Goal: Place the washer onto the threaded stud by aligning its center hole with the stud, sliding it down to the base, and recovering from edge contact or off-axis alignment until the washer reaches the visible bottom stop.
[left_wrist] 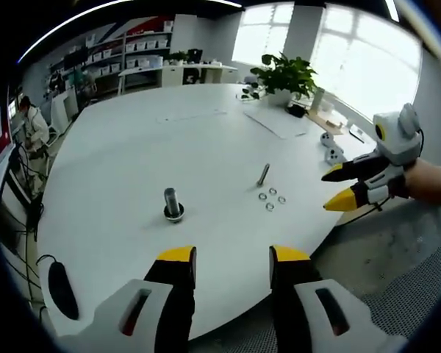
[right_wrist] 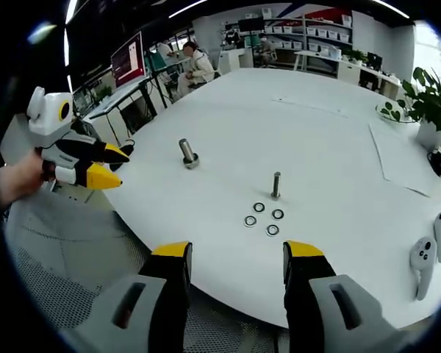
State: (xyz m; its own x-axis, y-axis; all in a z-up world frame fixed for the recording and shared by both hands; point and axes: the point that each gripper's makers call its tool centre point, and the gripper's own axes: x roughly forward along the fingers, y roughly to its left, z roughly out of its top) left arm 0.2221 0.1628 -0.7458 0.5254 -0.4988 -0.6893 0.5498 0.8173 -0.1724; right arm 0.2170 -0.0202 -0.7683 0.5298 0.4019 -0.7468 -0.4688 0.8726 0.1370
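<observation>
Both grippers hover off the near edge of a round white table (left_wrist: 169, 140), jaws released and holding nothing. In the left gripper view, the left gripper (left_wrist: 233, 259) shows its two yellow-tipped jaws spread wide over the table's rim; the right gripper (left_wrist: 336, 187) enters from the right, held in a person's hand (left_wrist: 434, 182), its jaws also apart and pointing toward the table.

The threaded stud (right_wrist: 276, 184) stands upright on the table, and four washers (right_wrist: 264, 218) lie flat in a small cluster just beside its base — none is on the stud. In the left gripper view the same stud (left_wrist: 263, 174) and washers (left_wrist: 271, 198) sit toward the right of the table. Well apart from them stands a thicker bolt (left_wrist: 173, 204) on a dark round base, tilted slightly.

In the right gripper view, the right gripper (right_wrist: 237, 263) has its jaws parted above the table edge, with the washers ahead of them. The left gripper (right_wrist: 95, 165) comes in from the left, jaws slightly open. Two white controllers (right_wrist: 430, 254) lie at the table's right side, and a potted plant (left_wrist: 284, 76) stands at the far edge — beside sheets of paper (left_wrist: 275, 121).
</observation>
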